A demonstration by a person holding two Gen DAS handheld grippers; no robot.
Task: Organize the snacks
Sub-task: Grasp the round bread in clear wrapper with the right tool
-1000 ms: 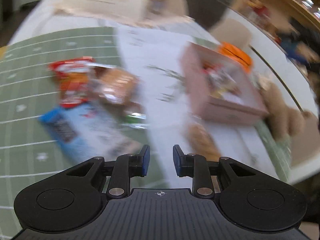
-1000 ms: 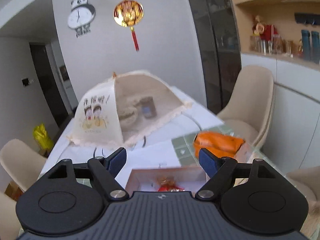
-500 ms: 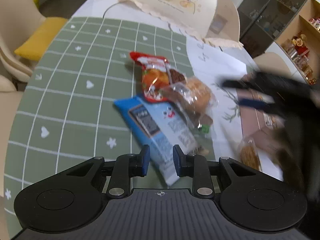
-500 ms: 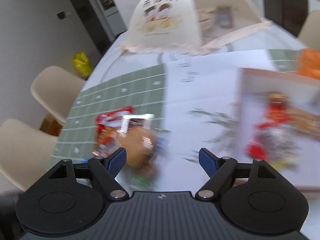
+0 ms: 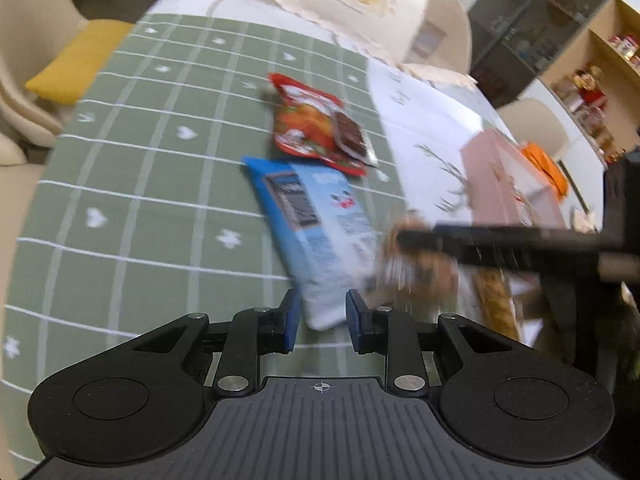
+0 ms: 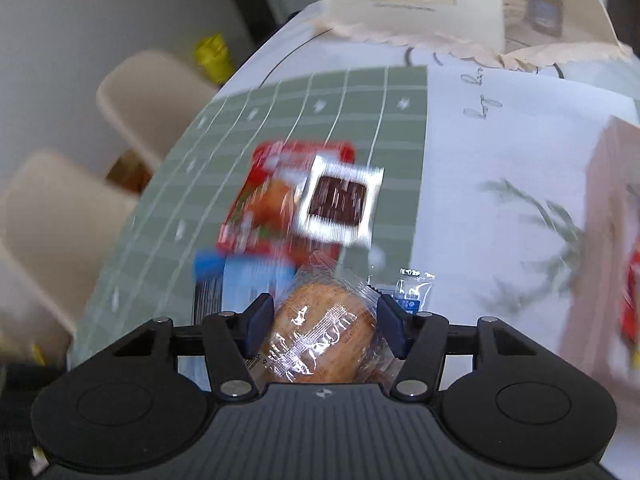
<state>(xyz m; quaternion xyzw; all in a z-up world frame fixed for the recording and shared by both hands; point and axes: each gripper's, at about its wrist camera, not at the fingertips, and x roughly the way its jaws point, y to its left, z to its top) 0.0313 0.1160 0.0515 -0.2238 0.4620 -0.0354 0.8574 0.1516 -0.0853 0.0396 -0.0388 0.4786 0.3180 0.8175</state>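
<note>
The right hand-held gripper [image 6: 325, 326] grips a plastic-wrapped bun [image 6: 320, 336] between its fingers, above the blue snack bag [image 5: 316, 232] on the surface [image 5: 160, 184]. The left hand-held gripper [image 5: 320, 320] hovers narrowly parted and empty over the bag's near end.

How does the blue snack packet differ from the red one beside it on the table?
The blue packet is long and narrow; the red packet is shorter and squarer. The blue packet lies bare on top, while the red packet carries a small clear-wrapped dark snack. Both lie flat on the green checked tablecloth, their ends meeting.
</note>
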